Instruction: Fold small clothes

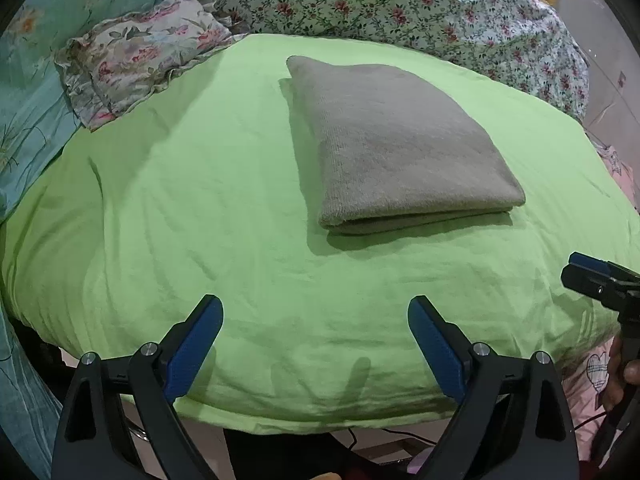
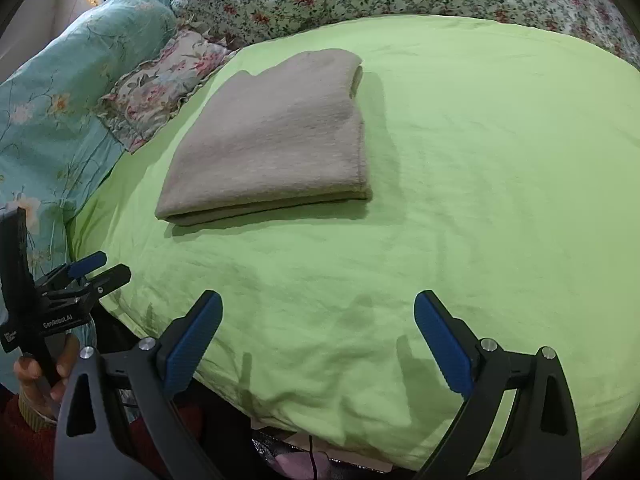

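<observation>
A grey-beige knitted garment [image 1: 392, 144] lies folded into a thick rectangle on the lime-green sheet [image 1: 200, 208]; its folded edge faces me. My left gripper [image 1: 316, 312] hangs open over the sheet's near edge, well short of the garment, nothing between its blue pads. In the right wrist view the same folded garment [image 2: 272, 144] lies up and to the left, and my right gripper [image 2: 318, 308] stands open above bare green sheet [image 2: 480, 200], holding nothing. Each view catches the other gripper at its edge: the right gripper [image 1: 600, 280] and the left gripper [image 2: 96, 272], held by a hand [image 2: 40, 376].
A ruffled floral pillow [image 1: 136, 56] and a teal floral quilt [image 1: 32, 80] lie left of the sheet. A flowered duvet [image 1: 400, 4] is bunched along the far side. A pink cloth [image 1: 588, 384] and cables show below the near edge.
</observation>
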Tool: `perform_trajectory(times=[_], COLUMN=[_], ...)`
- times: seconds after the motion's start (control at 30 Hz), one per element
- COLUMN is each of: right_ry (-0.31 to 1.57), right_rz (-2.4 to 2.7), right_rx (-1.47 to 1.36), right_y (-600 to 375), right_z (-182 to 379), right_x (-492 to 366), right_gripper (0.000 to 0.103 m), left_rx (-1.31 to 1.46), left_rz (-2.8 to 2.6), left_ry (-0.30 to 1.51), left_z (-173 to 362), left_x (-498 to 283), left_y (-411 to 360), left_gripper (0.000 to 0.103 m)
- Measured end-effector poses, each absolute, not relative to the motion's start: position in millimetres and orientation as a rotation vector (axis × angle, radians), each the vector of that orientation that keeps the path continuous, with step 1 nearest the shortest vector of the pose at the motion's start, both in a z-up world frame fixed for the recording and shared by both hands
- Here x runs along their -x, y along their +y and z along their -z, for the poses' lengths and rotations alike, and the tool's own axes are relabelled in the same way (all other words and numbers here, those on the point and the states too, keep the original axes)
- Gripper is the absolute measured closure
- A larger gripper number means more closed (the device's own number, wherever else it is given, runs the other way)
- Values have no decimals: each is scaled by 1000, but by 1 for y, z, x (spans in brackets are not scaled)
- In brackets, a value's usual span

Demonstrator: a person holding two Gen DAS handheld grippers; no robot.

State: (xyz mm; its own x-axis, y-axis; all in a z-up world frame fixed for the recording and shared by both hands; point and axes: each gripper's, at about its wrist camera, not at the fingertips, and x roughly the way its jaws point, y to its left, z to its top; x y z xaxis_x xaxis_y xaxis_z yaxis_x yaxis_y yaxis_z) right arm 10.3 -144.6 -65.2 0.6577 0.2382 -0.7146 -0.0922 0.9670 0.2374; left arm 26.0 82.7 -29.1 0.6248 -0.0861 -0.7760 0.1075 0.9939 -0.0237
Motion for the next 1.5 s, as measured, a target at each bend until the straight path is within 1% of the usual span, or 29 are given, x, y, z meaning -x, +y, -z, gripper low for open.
perform_trajectory(times=[0.37,0.6,1.0,1.17,1.5], right_ry=[842,832,801,799,816], right_rz=[-238,-247,-262,-269,-270], right_rx=[-152,-136,-133,-123,-125], right_y=[-128,-129,-128,-127,-124], right_z=[60,45,19,15,16], right_x=[-29,-42,-70,-77,-93], right_gripper=[6,5,2,2,2], left_rx=[-71,-97,-110,-117,-130], left_rz=[77,44,39,38,36], left_ry=[926,895,853,831,838], left_z=[29,13,-9,-15,-14], left_x=[-39,-50,-69,-73,-86], left_y=[82,78,62,57,51], left_gripper=[9,8,4,1,1])
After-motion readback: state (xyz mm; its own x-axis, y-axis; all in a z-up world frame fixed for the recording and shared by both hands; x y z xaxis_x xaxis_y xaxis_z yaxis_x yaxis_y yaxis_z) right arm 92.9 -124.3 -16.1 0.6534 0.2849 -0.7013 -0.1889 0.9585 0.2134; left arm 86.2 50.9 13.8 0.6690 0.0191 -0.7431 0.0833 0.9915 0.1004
